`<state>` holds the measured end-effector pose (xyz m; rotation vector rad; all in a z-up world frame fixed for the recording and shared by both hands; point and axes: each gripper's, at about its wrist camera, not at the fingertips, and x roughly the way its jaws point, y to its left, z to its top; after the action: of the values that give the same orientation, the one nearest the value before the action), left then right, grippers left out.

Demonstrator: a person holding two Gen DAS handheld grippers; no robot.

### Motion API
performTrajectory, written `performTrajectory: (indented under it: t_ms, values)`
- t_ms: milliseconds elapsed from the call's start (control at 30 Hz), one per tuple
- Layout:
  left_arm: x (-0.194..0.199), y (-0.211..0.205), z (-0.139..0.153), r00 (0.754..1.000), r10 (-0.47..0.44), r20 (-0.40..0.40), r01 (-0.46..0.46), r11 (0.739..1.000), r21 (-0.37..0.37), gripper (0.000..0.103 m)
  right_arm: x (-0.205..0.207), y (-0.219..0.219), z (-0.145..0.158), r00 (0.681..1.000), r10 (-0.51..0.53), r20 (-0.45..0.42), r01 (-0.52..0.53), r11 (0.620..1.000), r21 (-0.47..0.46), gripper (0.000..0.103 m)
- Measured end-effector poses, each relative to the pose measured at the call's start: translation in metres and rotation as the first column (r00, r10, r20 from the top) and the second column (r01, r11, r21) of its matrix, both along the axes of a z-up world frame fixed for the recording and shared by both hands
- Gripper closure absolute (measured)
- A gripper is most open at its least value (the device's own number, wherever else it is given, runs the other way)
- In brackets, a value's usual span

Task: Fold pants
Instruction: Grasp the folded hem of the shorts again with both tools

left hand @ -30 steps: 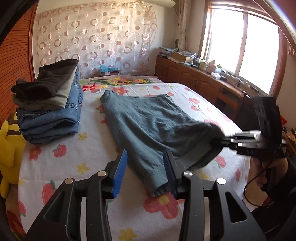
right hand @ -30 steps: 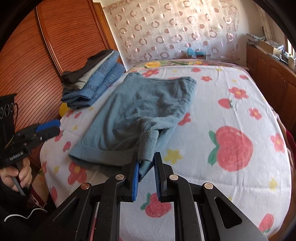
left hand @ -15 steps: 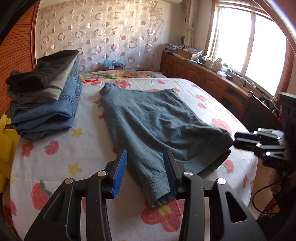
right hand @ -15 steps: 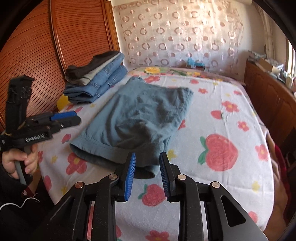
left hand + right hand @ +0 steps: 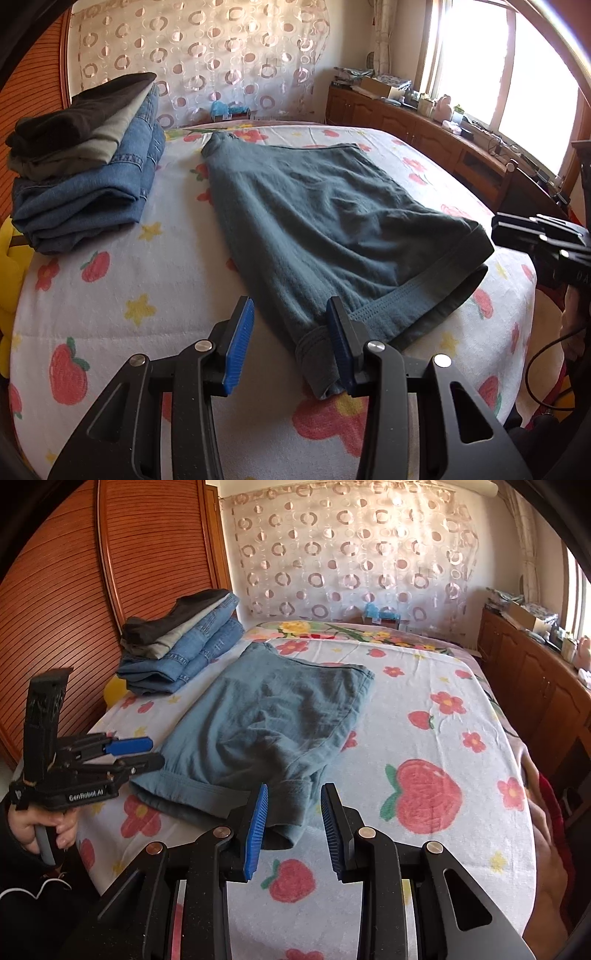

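Grey-blue pants (image 5: 332,221) lie folded flat on the flowered bed sheet (image 5: 129,277), waistband hem toward me. My left gripper (image 5: 290,343) is open and low over the near hem corner, which lies against the inner side of its right finger (image 5: 338,347) without being pinched. From the right wrist view, the left gripper (image 5: 157,752) hovers beside the left hem corner. My right gripper (image 5: 293,829) stands open, the other hem corner of the pants (image 5: 266,716) lying loose between its fingers. In the left wrist view the right gripper (image 5: 496,227) sits just off the cloth's right edge.
A stack of folded jeans and dark clothes (image 5: 85,177) sits at the bed's far left, seen also as the stack (image 5: 181,653). A yellow plush toy (image 5: 7,266) lies by the left edge. Wooden cabinets (image 5: 424,133) run under the window; a slatted wardrobe (image 5: 110,572) stands left.
The right gripper opened and let go of the lifted hem corner, which dropped flat onto the bed. The left gripper sank closer to the near hem corner.
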<state>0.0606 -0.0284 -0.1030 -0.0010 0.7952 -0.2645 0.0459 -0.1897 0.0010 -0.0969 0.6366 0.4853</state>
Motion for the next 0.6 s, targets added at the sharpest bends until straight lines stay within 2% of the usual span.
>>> performTrajectory:
  t_ms: [133,200,267,400,500,600]
  values:
    - [-0.003,0.000,-0.004,1.000,0.011,-0.024,-0.012,1.000,-0.014,0.061,0.003,-0.005,0.000,1.000,-0.006,-0.008,0.006,1.000,0.019,0.072]
    - [-0.006,-0.001,-0.006,1.000,-0.003,-0.025,0.003,1.000,-0.019,0.066,0.006,-0.007,-0.002,1.000,-0.006,-0.022,0.007,0.999,0.032,0.072]
    - [-0.006,-0.003,-0.006,0.999,-0.020,-0.029,0.019,0.999,-0.032,0.079,0.008,-0.008,-0.004,0.999,-0.004,-0.037,0.005,0.999,0.041,0.072]
    - [-0.008,-0.004,-0.002,0.999,-0.041,-0.018,0.040,0.998,-0.046,0.091,0.012,-0.006,-0.008,0.998,0.008,-0.062,-0.005,0.999,0.050,0.072]
    - [-0.011,0.001,0.008,0.999,-0.046,0.003,0.046,0.996,-0.076,0.092,0.013,-0.004,-0.010,0.997,0.034,-0.072,-0.030,0.998,0.062,0.088]
    - [-0.016,0.004,0.017,0.999,-0.050,0.018,0.051,0.996,-0.077,0.092,0.012,-0.003,-0.010,0.994,0.066,-0.088,-0.060,0.995,0.074,0.091]
